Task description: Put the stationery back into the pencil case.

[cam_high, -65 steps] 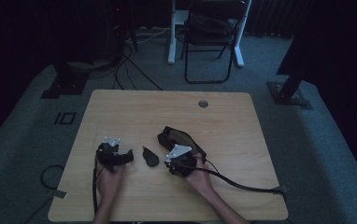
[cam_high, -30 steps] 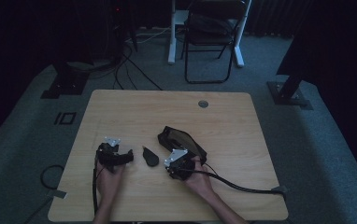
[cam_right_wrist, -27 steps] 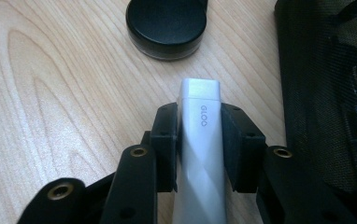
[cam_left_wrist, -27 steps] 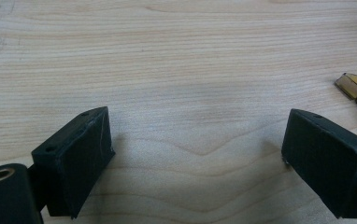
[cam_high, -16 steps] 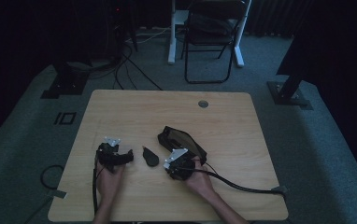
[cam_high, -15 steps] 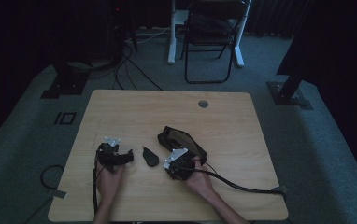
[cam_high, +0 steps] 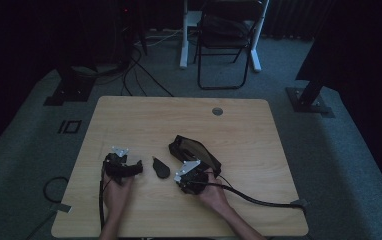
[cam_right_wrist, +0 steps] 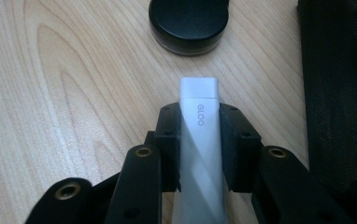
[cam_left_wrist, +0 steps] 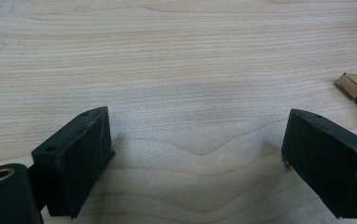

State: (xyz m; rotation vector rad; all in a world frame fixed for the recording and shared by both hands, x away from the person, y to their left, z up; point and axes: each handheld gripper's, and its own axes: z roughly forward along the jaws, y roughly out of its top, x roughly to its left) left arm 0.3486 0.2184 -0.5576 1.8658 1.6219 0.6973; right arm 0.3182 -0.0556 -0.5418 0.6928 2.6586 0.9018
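The right gripper (cam_right_wrist: pixel 199 140) has just been closing, and now its fingers (cam_right_wrist: pixel 168 140) press both sides of a white stick (cam_right_wrist: pixel 199 135) marked GLOO, so the stick looks caught and ready to lift off the bench (cam_right_wrist: pixel 50 93). Past its tip sits a round black lid (cam_right_wrist: pixel 189 23), with a black mesh case (cam_right_wrist: pixel 340 93) to the side, cut off by the edge. The left gripper (cam_left_wrist: pixel 200 158) rests with fingers wide and nothing between them, and the small gold thing (cam_left_wrist: pixel 354 85) beyond it is hard to make out
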